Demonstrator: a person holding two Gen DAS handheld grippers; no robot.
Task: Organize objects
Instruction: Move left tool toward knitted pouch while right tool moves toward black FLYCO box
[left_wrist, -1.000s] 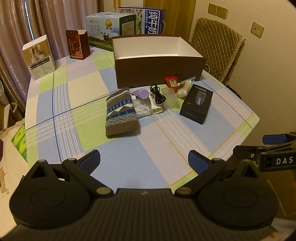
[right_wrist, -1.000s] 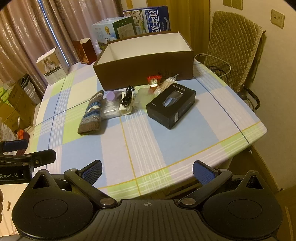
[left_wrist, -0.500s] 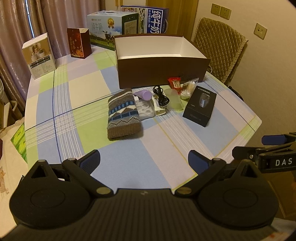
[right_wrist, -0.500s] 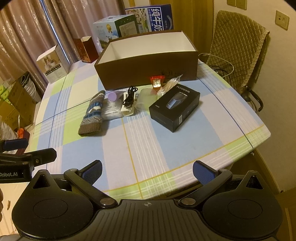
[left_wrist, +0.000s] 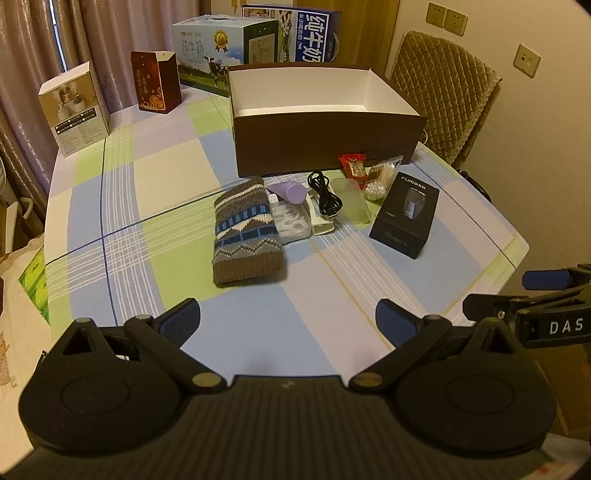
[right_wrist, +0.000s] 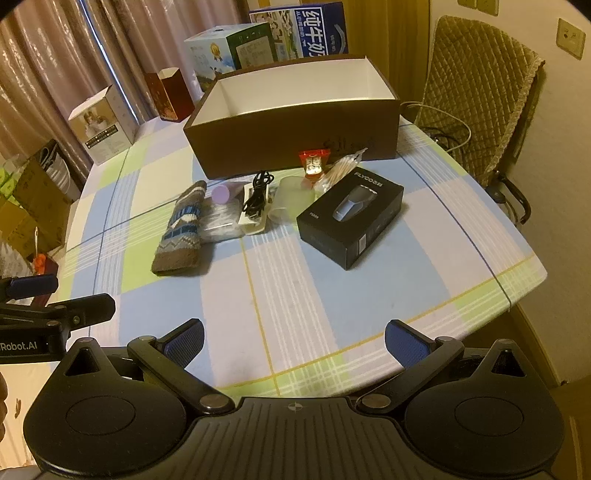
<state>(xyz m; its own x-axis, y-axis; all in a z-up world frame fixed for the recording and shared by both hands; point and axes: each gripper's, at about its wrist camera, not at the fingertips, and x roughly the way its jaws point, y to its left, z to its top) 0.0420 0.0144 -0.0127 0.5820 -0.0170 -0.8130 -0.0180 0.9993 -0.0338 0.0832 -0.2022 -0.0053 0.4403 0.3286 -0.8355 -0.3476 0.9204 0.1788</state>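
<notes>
An open brown box (left_wrist: 325, 144) (right_wrist: 291, 144) with a white inside stands mid-table. In front of it lie a knitted pouch (left_wrist: 245, 230) (right_wrist: 183, 230), a purple tube (left_wrist: 290, 192), a black cable (left_wrist: 325, 197) on a white pack, a translucent cup (left_wrist: 351, 201), a red snack packet (left_wrist: 352, 166), a bag of cotton swabs (left_wrist: 380, 181) and a black shaver box (left_wrist: 406, 214) (right_wrist: 351, 218). My left gripper (left_wrist: 288, 319) is open and empty above the near table. My right gripper (right_wrist: 293, 339) is open and empty near the front edge.
Milk cartons (left_wrist: 225, 51), a dark red box (left_wrist: 155, 85) and a white product box (left_wrist: 75, 110) stand at the table's far side. A padded chair (left_wrist: 443, 96) is at the right. Cardboard boxes (right_wrist: 29, 206) sit on the floor at the left.
Both grippers have moved a little forward toward the objects, which now look slightly nearer. Both stay open and empty. No object on the table has moved.
</notes>
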